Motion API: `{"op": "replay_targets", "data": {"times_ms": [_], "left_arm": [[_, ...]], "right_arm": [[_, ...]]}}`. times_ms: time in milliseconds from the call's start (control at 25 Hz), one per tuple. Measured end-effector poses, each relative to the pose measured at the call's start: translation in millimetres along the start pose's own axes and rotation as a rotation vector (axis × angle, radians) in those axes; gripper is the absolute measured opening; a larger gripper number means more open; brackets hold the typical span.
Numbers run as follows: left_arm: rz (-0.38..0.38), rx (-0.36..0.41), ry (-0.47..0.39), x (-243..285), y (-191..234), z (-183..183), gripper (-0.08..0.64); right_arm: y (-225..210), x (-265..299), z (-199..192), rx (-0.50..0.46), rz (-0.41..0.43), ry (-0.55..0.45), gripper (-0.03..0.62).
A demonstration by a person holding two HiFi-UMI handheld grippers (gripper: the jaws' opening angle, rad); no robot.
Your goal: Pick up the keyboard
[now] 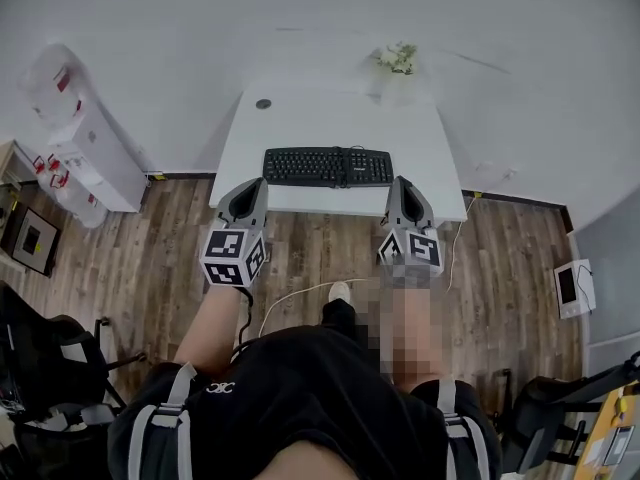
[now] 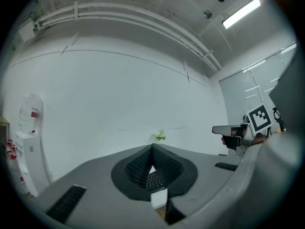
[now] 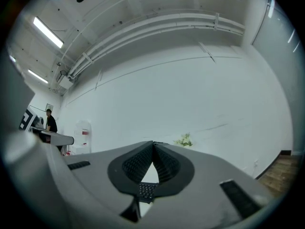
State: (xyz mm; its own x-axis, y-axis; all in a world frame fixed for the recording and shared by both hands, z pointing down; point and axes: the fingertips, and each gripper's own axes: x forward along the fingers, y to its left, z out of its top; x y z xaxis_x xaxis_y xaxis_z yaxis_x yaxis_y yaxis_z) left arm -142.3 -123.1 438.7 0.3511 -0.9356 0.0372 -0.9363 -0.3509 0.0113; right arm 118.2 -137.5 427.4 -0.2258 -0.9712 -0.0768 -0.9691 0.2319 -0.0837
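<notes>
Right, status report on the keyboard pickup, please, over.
Left gripper and right gripper shut, empty, at near edge of desk. Keyboard flat, untouched, between them. Nothing in the way; plant at far edge.

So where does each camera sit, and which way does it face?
Head view: on the person's head, facing steeply down at the keyboard on the table; left gripper, right gripper and lap show.
Left gripper view: on the left gripper, facing level along its shut jaws toward the wall.
Right gripper view: likewise on the right gripper, jaws shut.
Shared: all three show the plant.
</notes>
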Motion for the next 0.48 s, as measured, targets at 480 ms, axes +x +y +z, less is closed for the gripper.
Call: {"op": "replay_targets", "data": {"times_ms": [480], "left_arm": [[0.06, -0.021, 0.057, 171.5, 26.0, -16.0, 0.011]], "right_arm": [[-85.9, 165.6, -35.2, 0.029, 0.048, 0.065, 0.005]]}}
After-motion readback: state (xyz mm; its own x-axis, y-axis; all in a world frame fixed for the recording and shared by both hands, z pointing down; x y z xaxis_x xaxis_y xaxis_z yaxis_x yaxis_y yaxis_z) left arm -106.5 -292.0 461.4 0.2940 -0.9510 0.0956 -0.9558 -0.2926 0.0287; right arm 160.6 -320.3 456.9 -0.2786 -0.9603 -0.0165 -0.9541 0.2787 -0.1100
